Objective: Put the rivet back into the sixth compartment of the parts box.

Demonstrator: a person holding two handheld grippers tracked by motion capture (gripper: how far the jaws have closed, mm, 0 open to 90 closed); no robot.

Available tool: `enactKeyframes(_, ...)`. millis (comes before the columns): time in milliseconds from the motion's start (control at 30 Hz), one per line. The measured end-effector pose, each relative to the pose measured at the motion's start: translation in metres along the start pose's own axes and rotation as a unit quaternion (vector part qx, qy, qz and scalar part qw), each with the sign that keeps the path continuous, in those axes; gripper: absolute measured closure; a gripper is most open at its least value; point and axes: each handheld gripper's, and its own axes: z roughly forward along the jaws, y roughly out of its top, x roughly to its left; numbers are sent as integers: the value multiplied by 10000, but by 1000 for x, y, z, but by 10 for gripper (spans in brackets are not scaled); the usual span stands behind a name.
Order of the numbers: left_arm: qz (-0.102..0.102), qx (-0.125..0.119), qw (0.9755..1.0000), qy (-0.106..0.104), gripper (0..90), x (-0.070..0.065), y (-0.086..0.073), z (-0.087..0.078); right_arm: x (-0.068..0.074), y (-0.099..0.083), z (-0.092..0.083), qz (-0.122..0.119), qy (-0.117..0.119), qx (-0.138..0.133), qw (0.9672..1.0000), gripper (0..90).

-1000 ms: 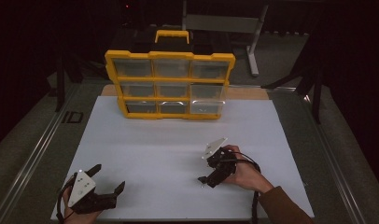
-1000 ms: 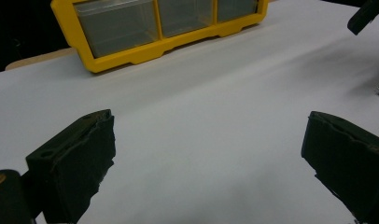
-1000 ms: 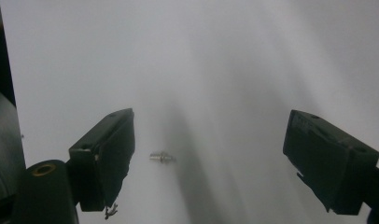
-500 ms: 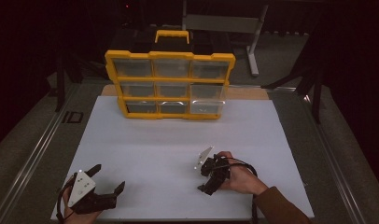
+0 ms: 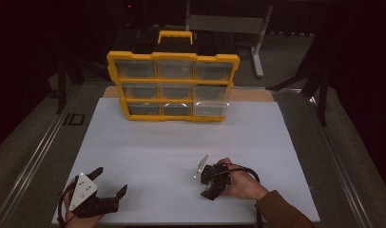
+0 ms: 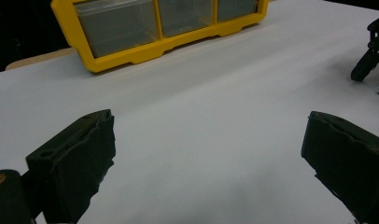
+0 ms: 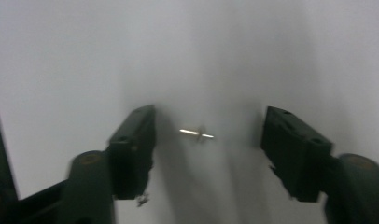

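White board (image 5: 181,152) covers the table, and on it, between the right gripper's (image 7: 208,144) jaws, lies a small shiny metal pin (image 7: 197,134), perhaps a screw or rivet; the blur hides which. The jaws have just been closing around it but stand apart from it on both sides, so nothing is gripped yet. In the high view the right gripper (image 5: 209,183) points down at the board near the front edge, well apart from the yellow organizer (image 5: 172,85) that stands upright at the far end with its clear drawers shut. The left gripper (image 5: 108,197) rests at the front left corner, jaws wide open and empty; its own view shows bare board between its pads (image 6: 80,154). By my reading the work is at its start: the pick-up of the pin is in hand, not finished. Left to do, as I judge it: close on the pin, lift it, carry it to the organizer, and probably open a drawer for it.
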Motion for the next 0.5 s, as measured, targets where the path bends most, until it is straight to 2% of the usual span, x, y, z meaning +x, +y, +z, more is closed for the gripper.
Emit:
enactKeyframes(133,-6,-1,10000,-1,31,0,0,0,3,1,-2,-128,29,93,9999,513)
enactKeyframes(167,-6,-1,10000,-1,31,0,0,0,3,1,-2,-128,29,93,9999,513)
enactKeyframes(233,-3,-5,10000,2,31,0,0,0,5,2,-3,-227,60,169,9996,587)
enactKeyframes(367,-9,2,10000,1,31,0,0,0,4,3,-4,-216,66,213,9995,720)
enactKeyframes(500,-11,2,10000,0,31,0,0,1,2,2,-4,-152,102,187,9997,749)
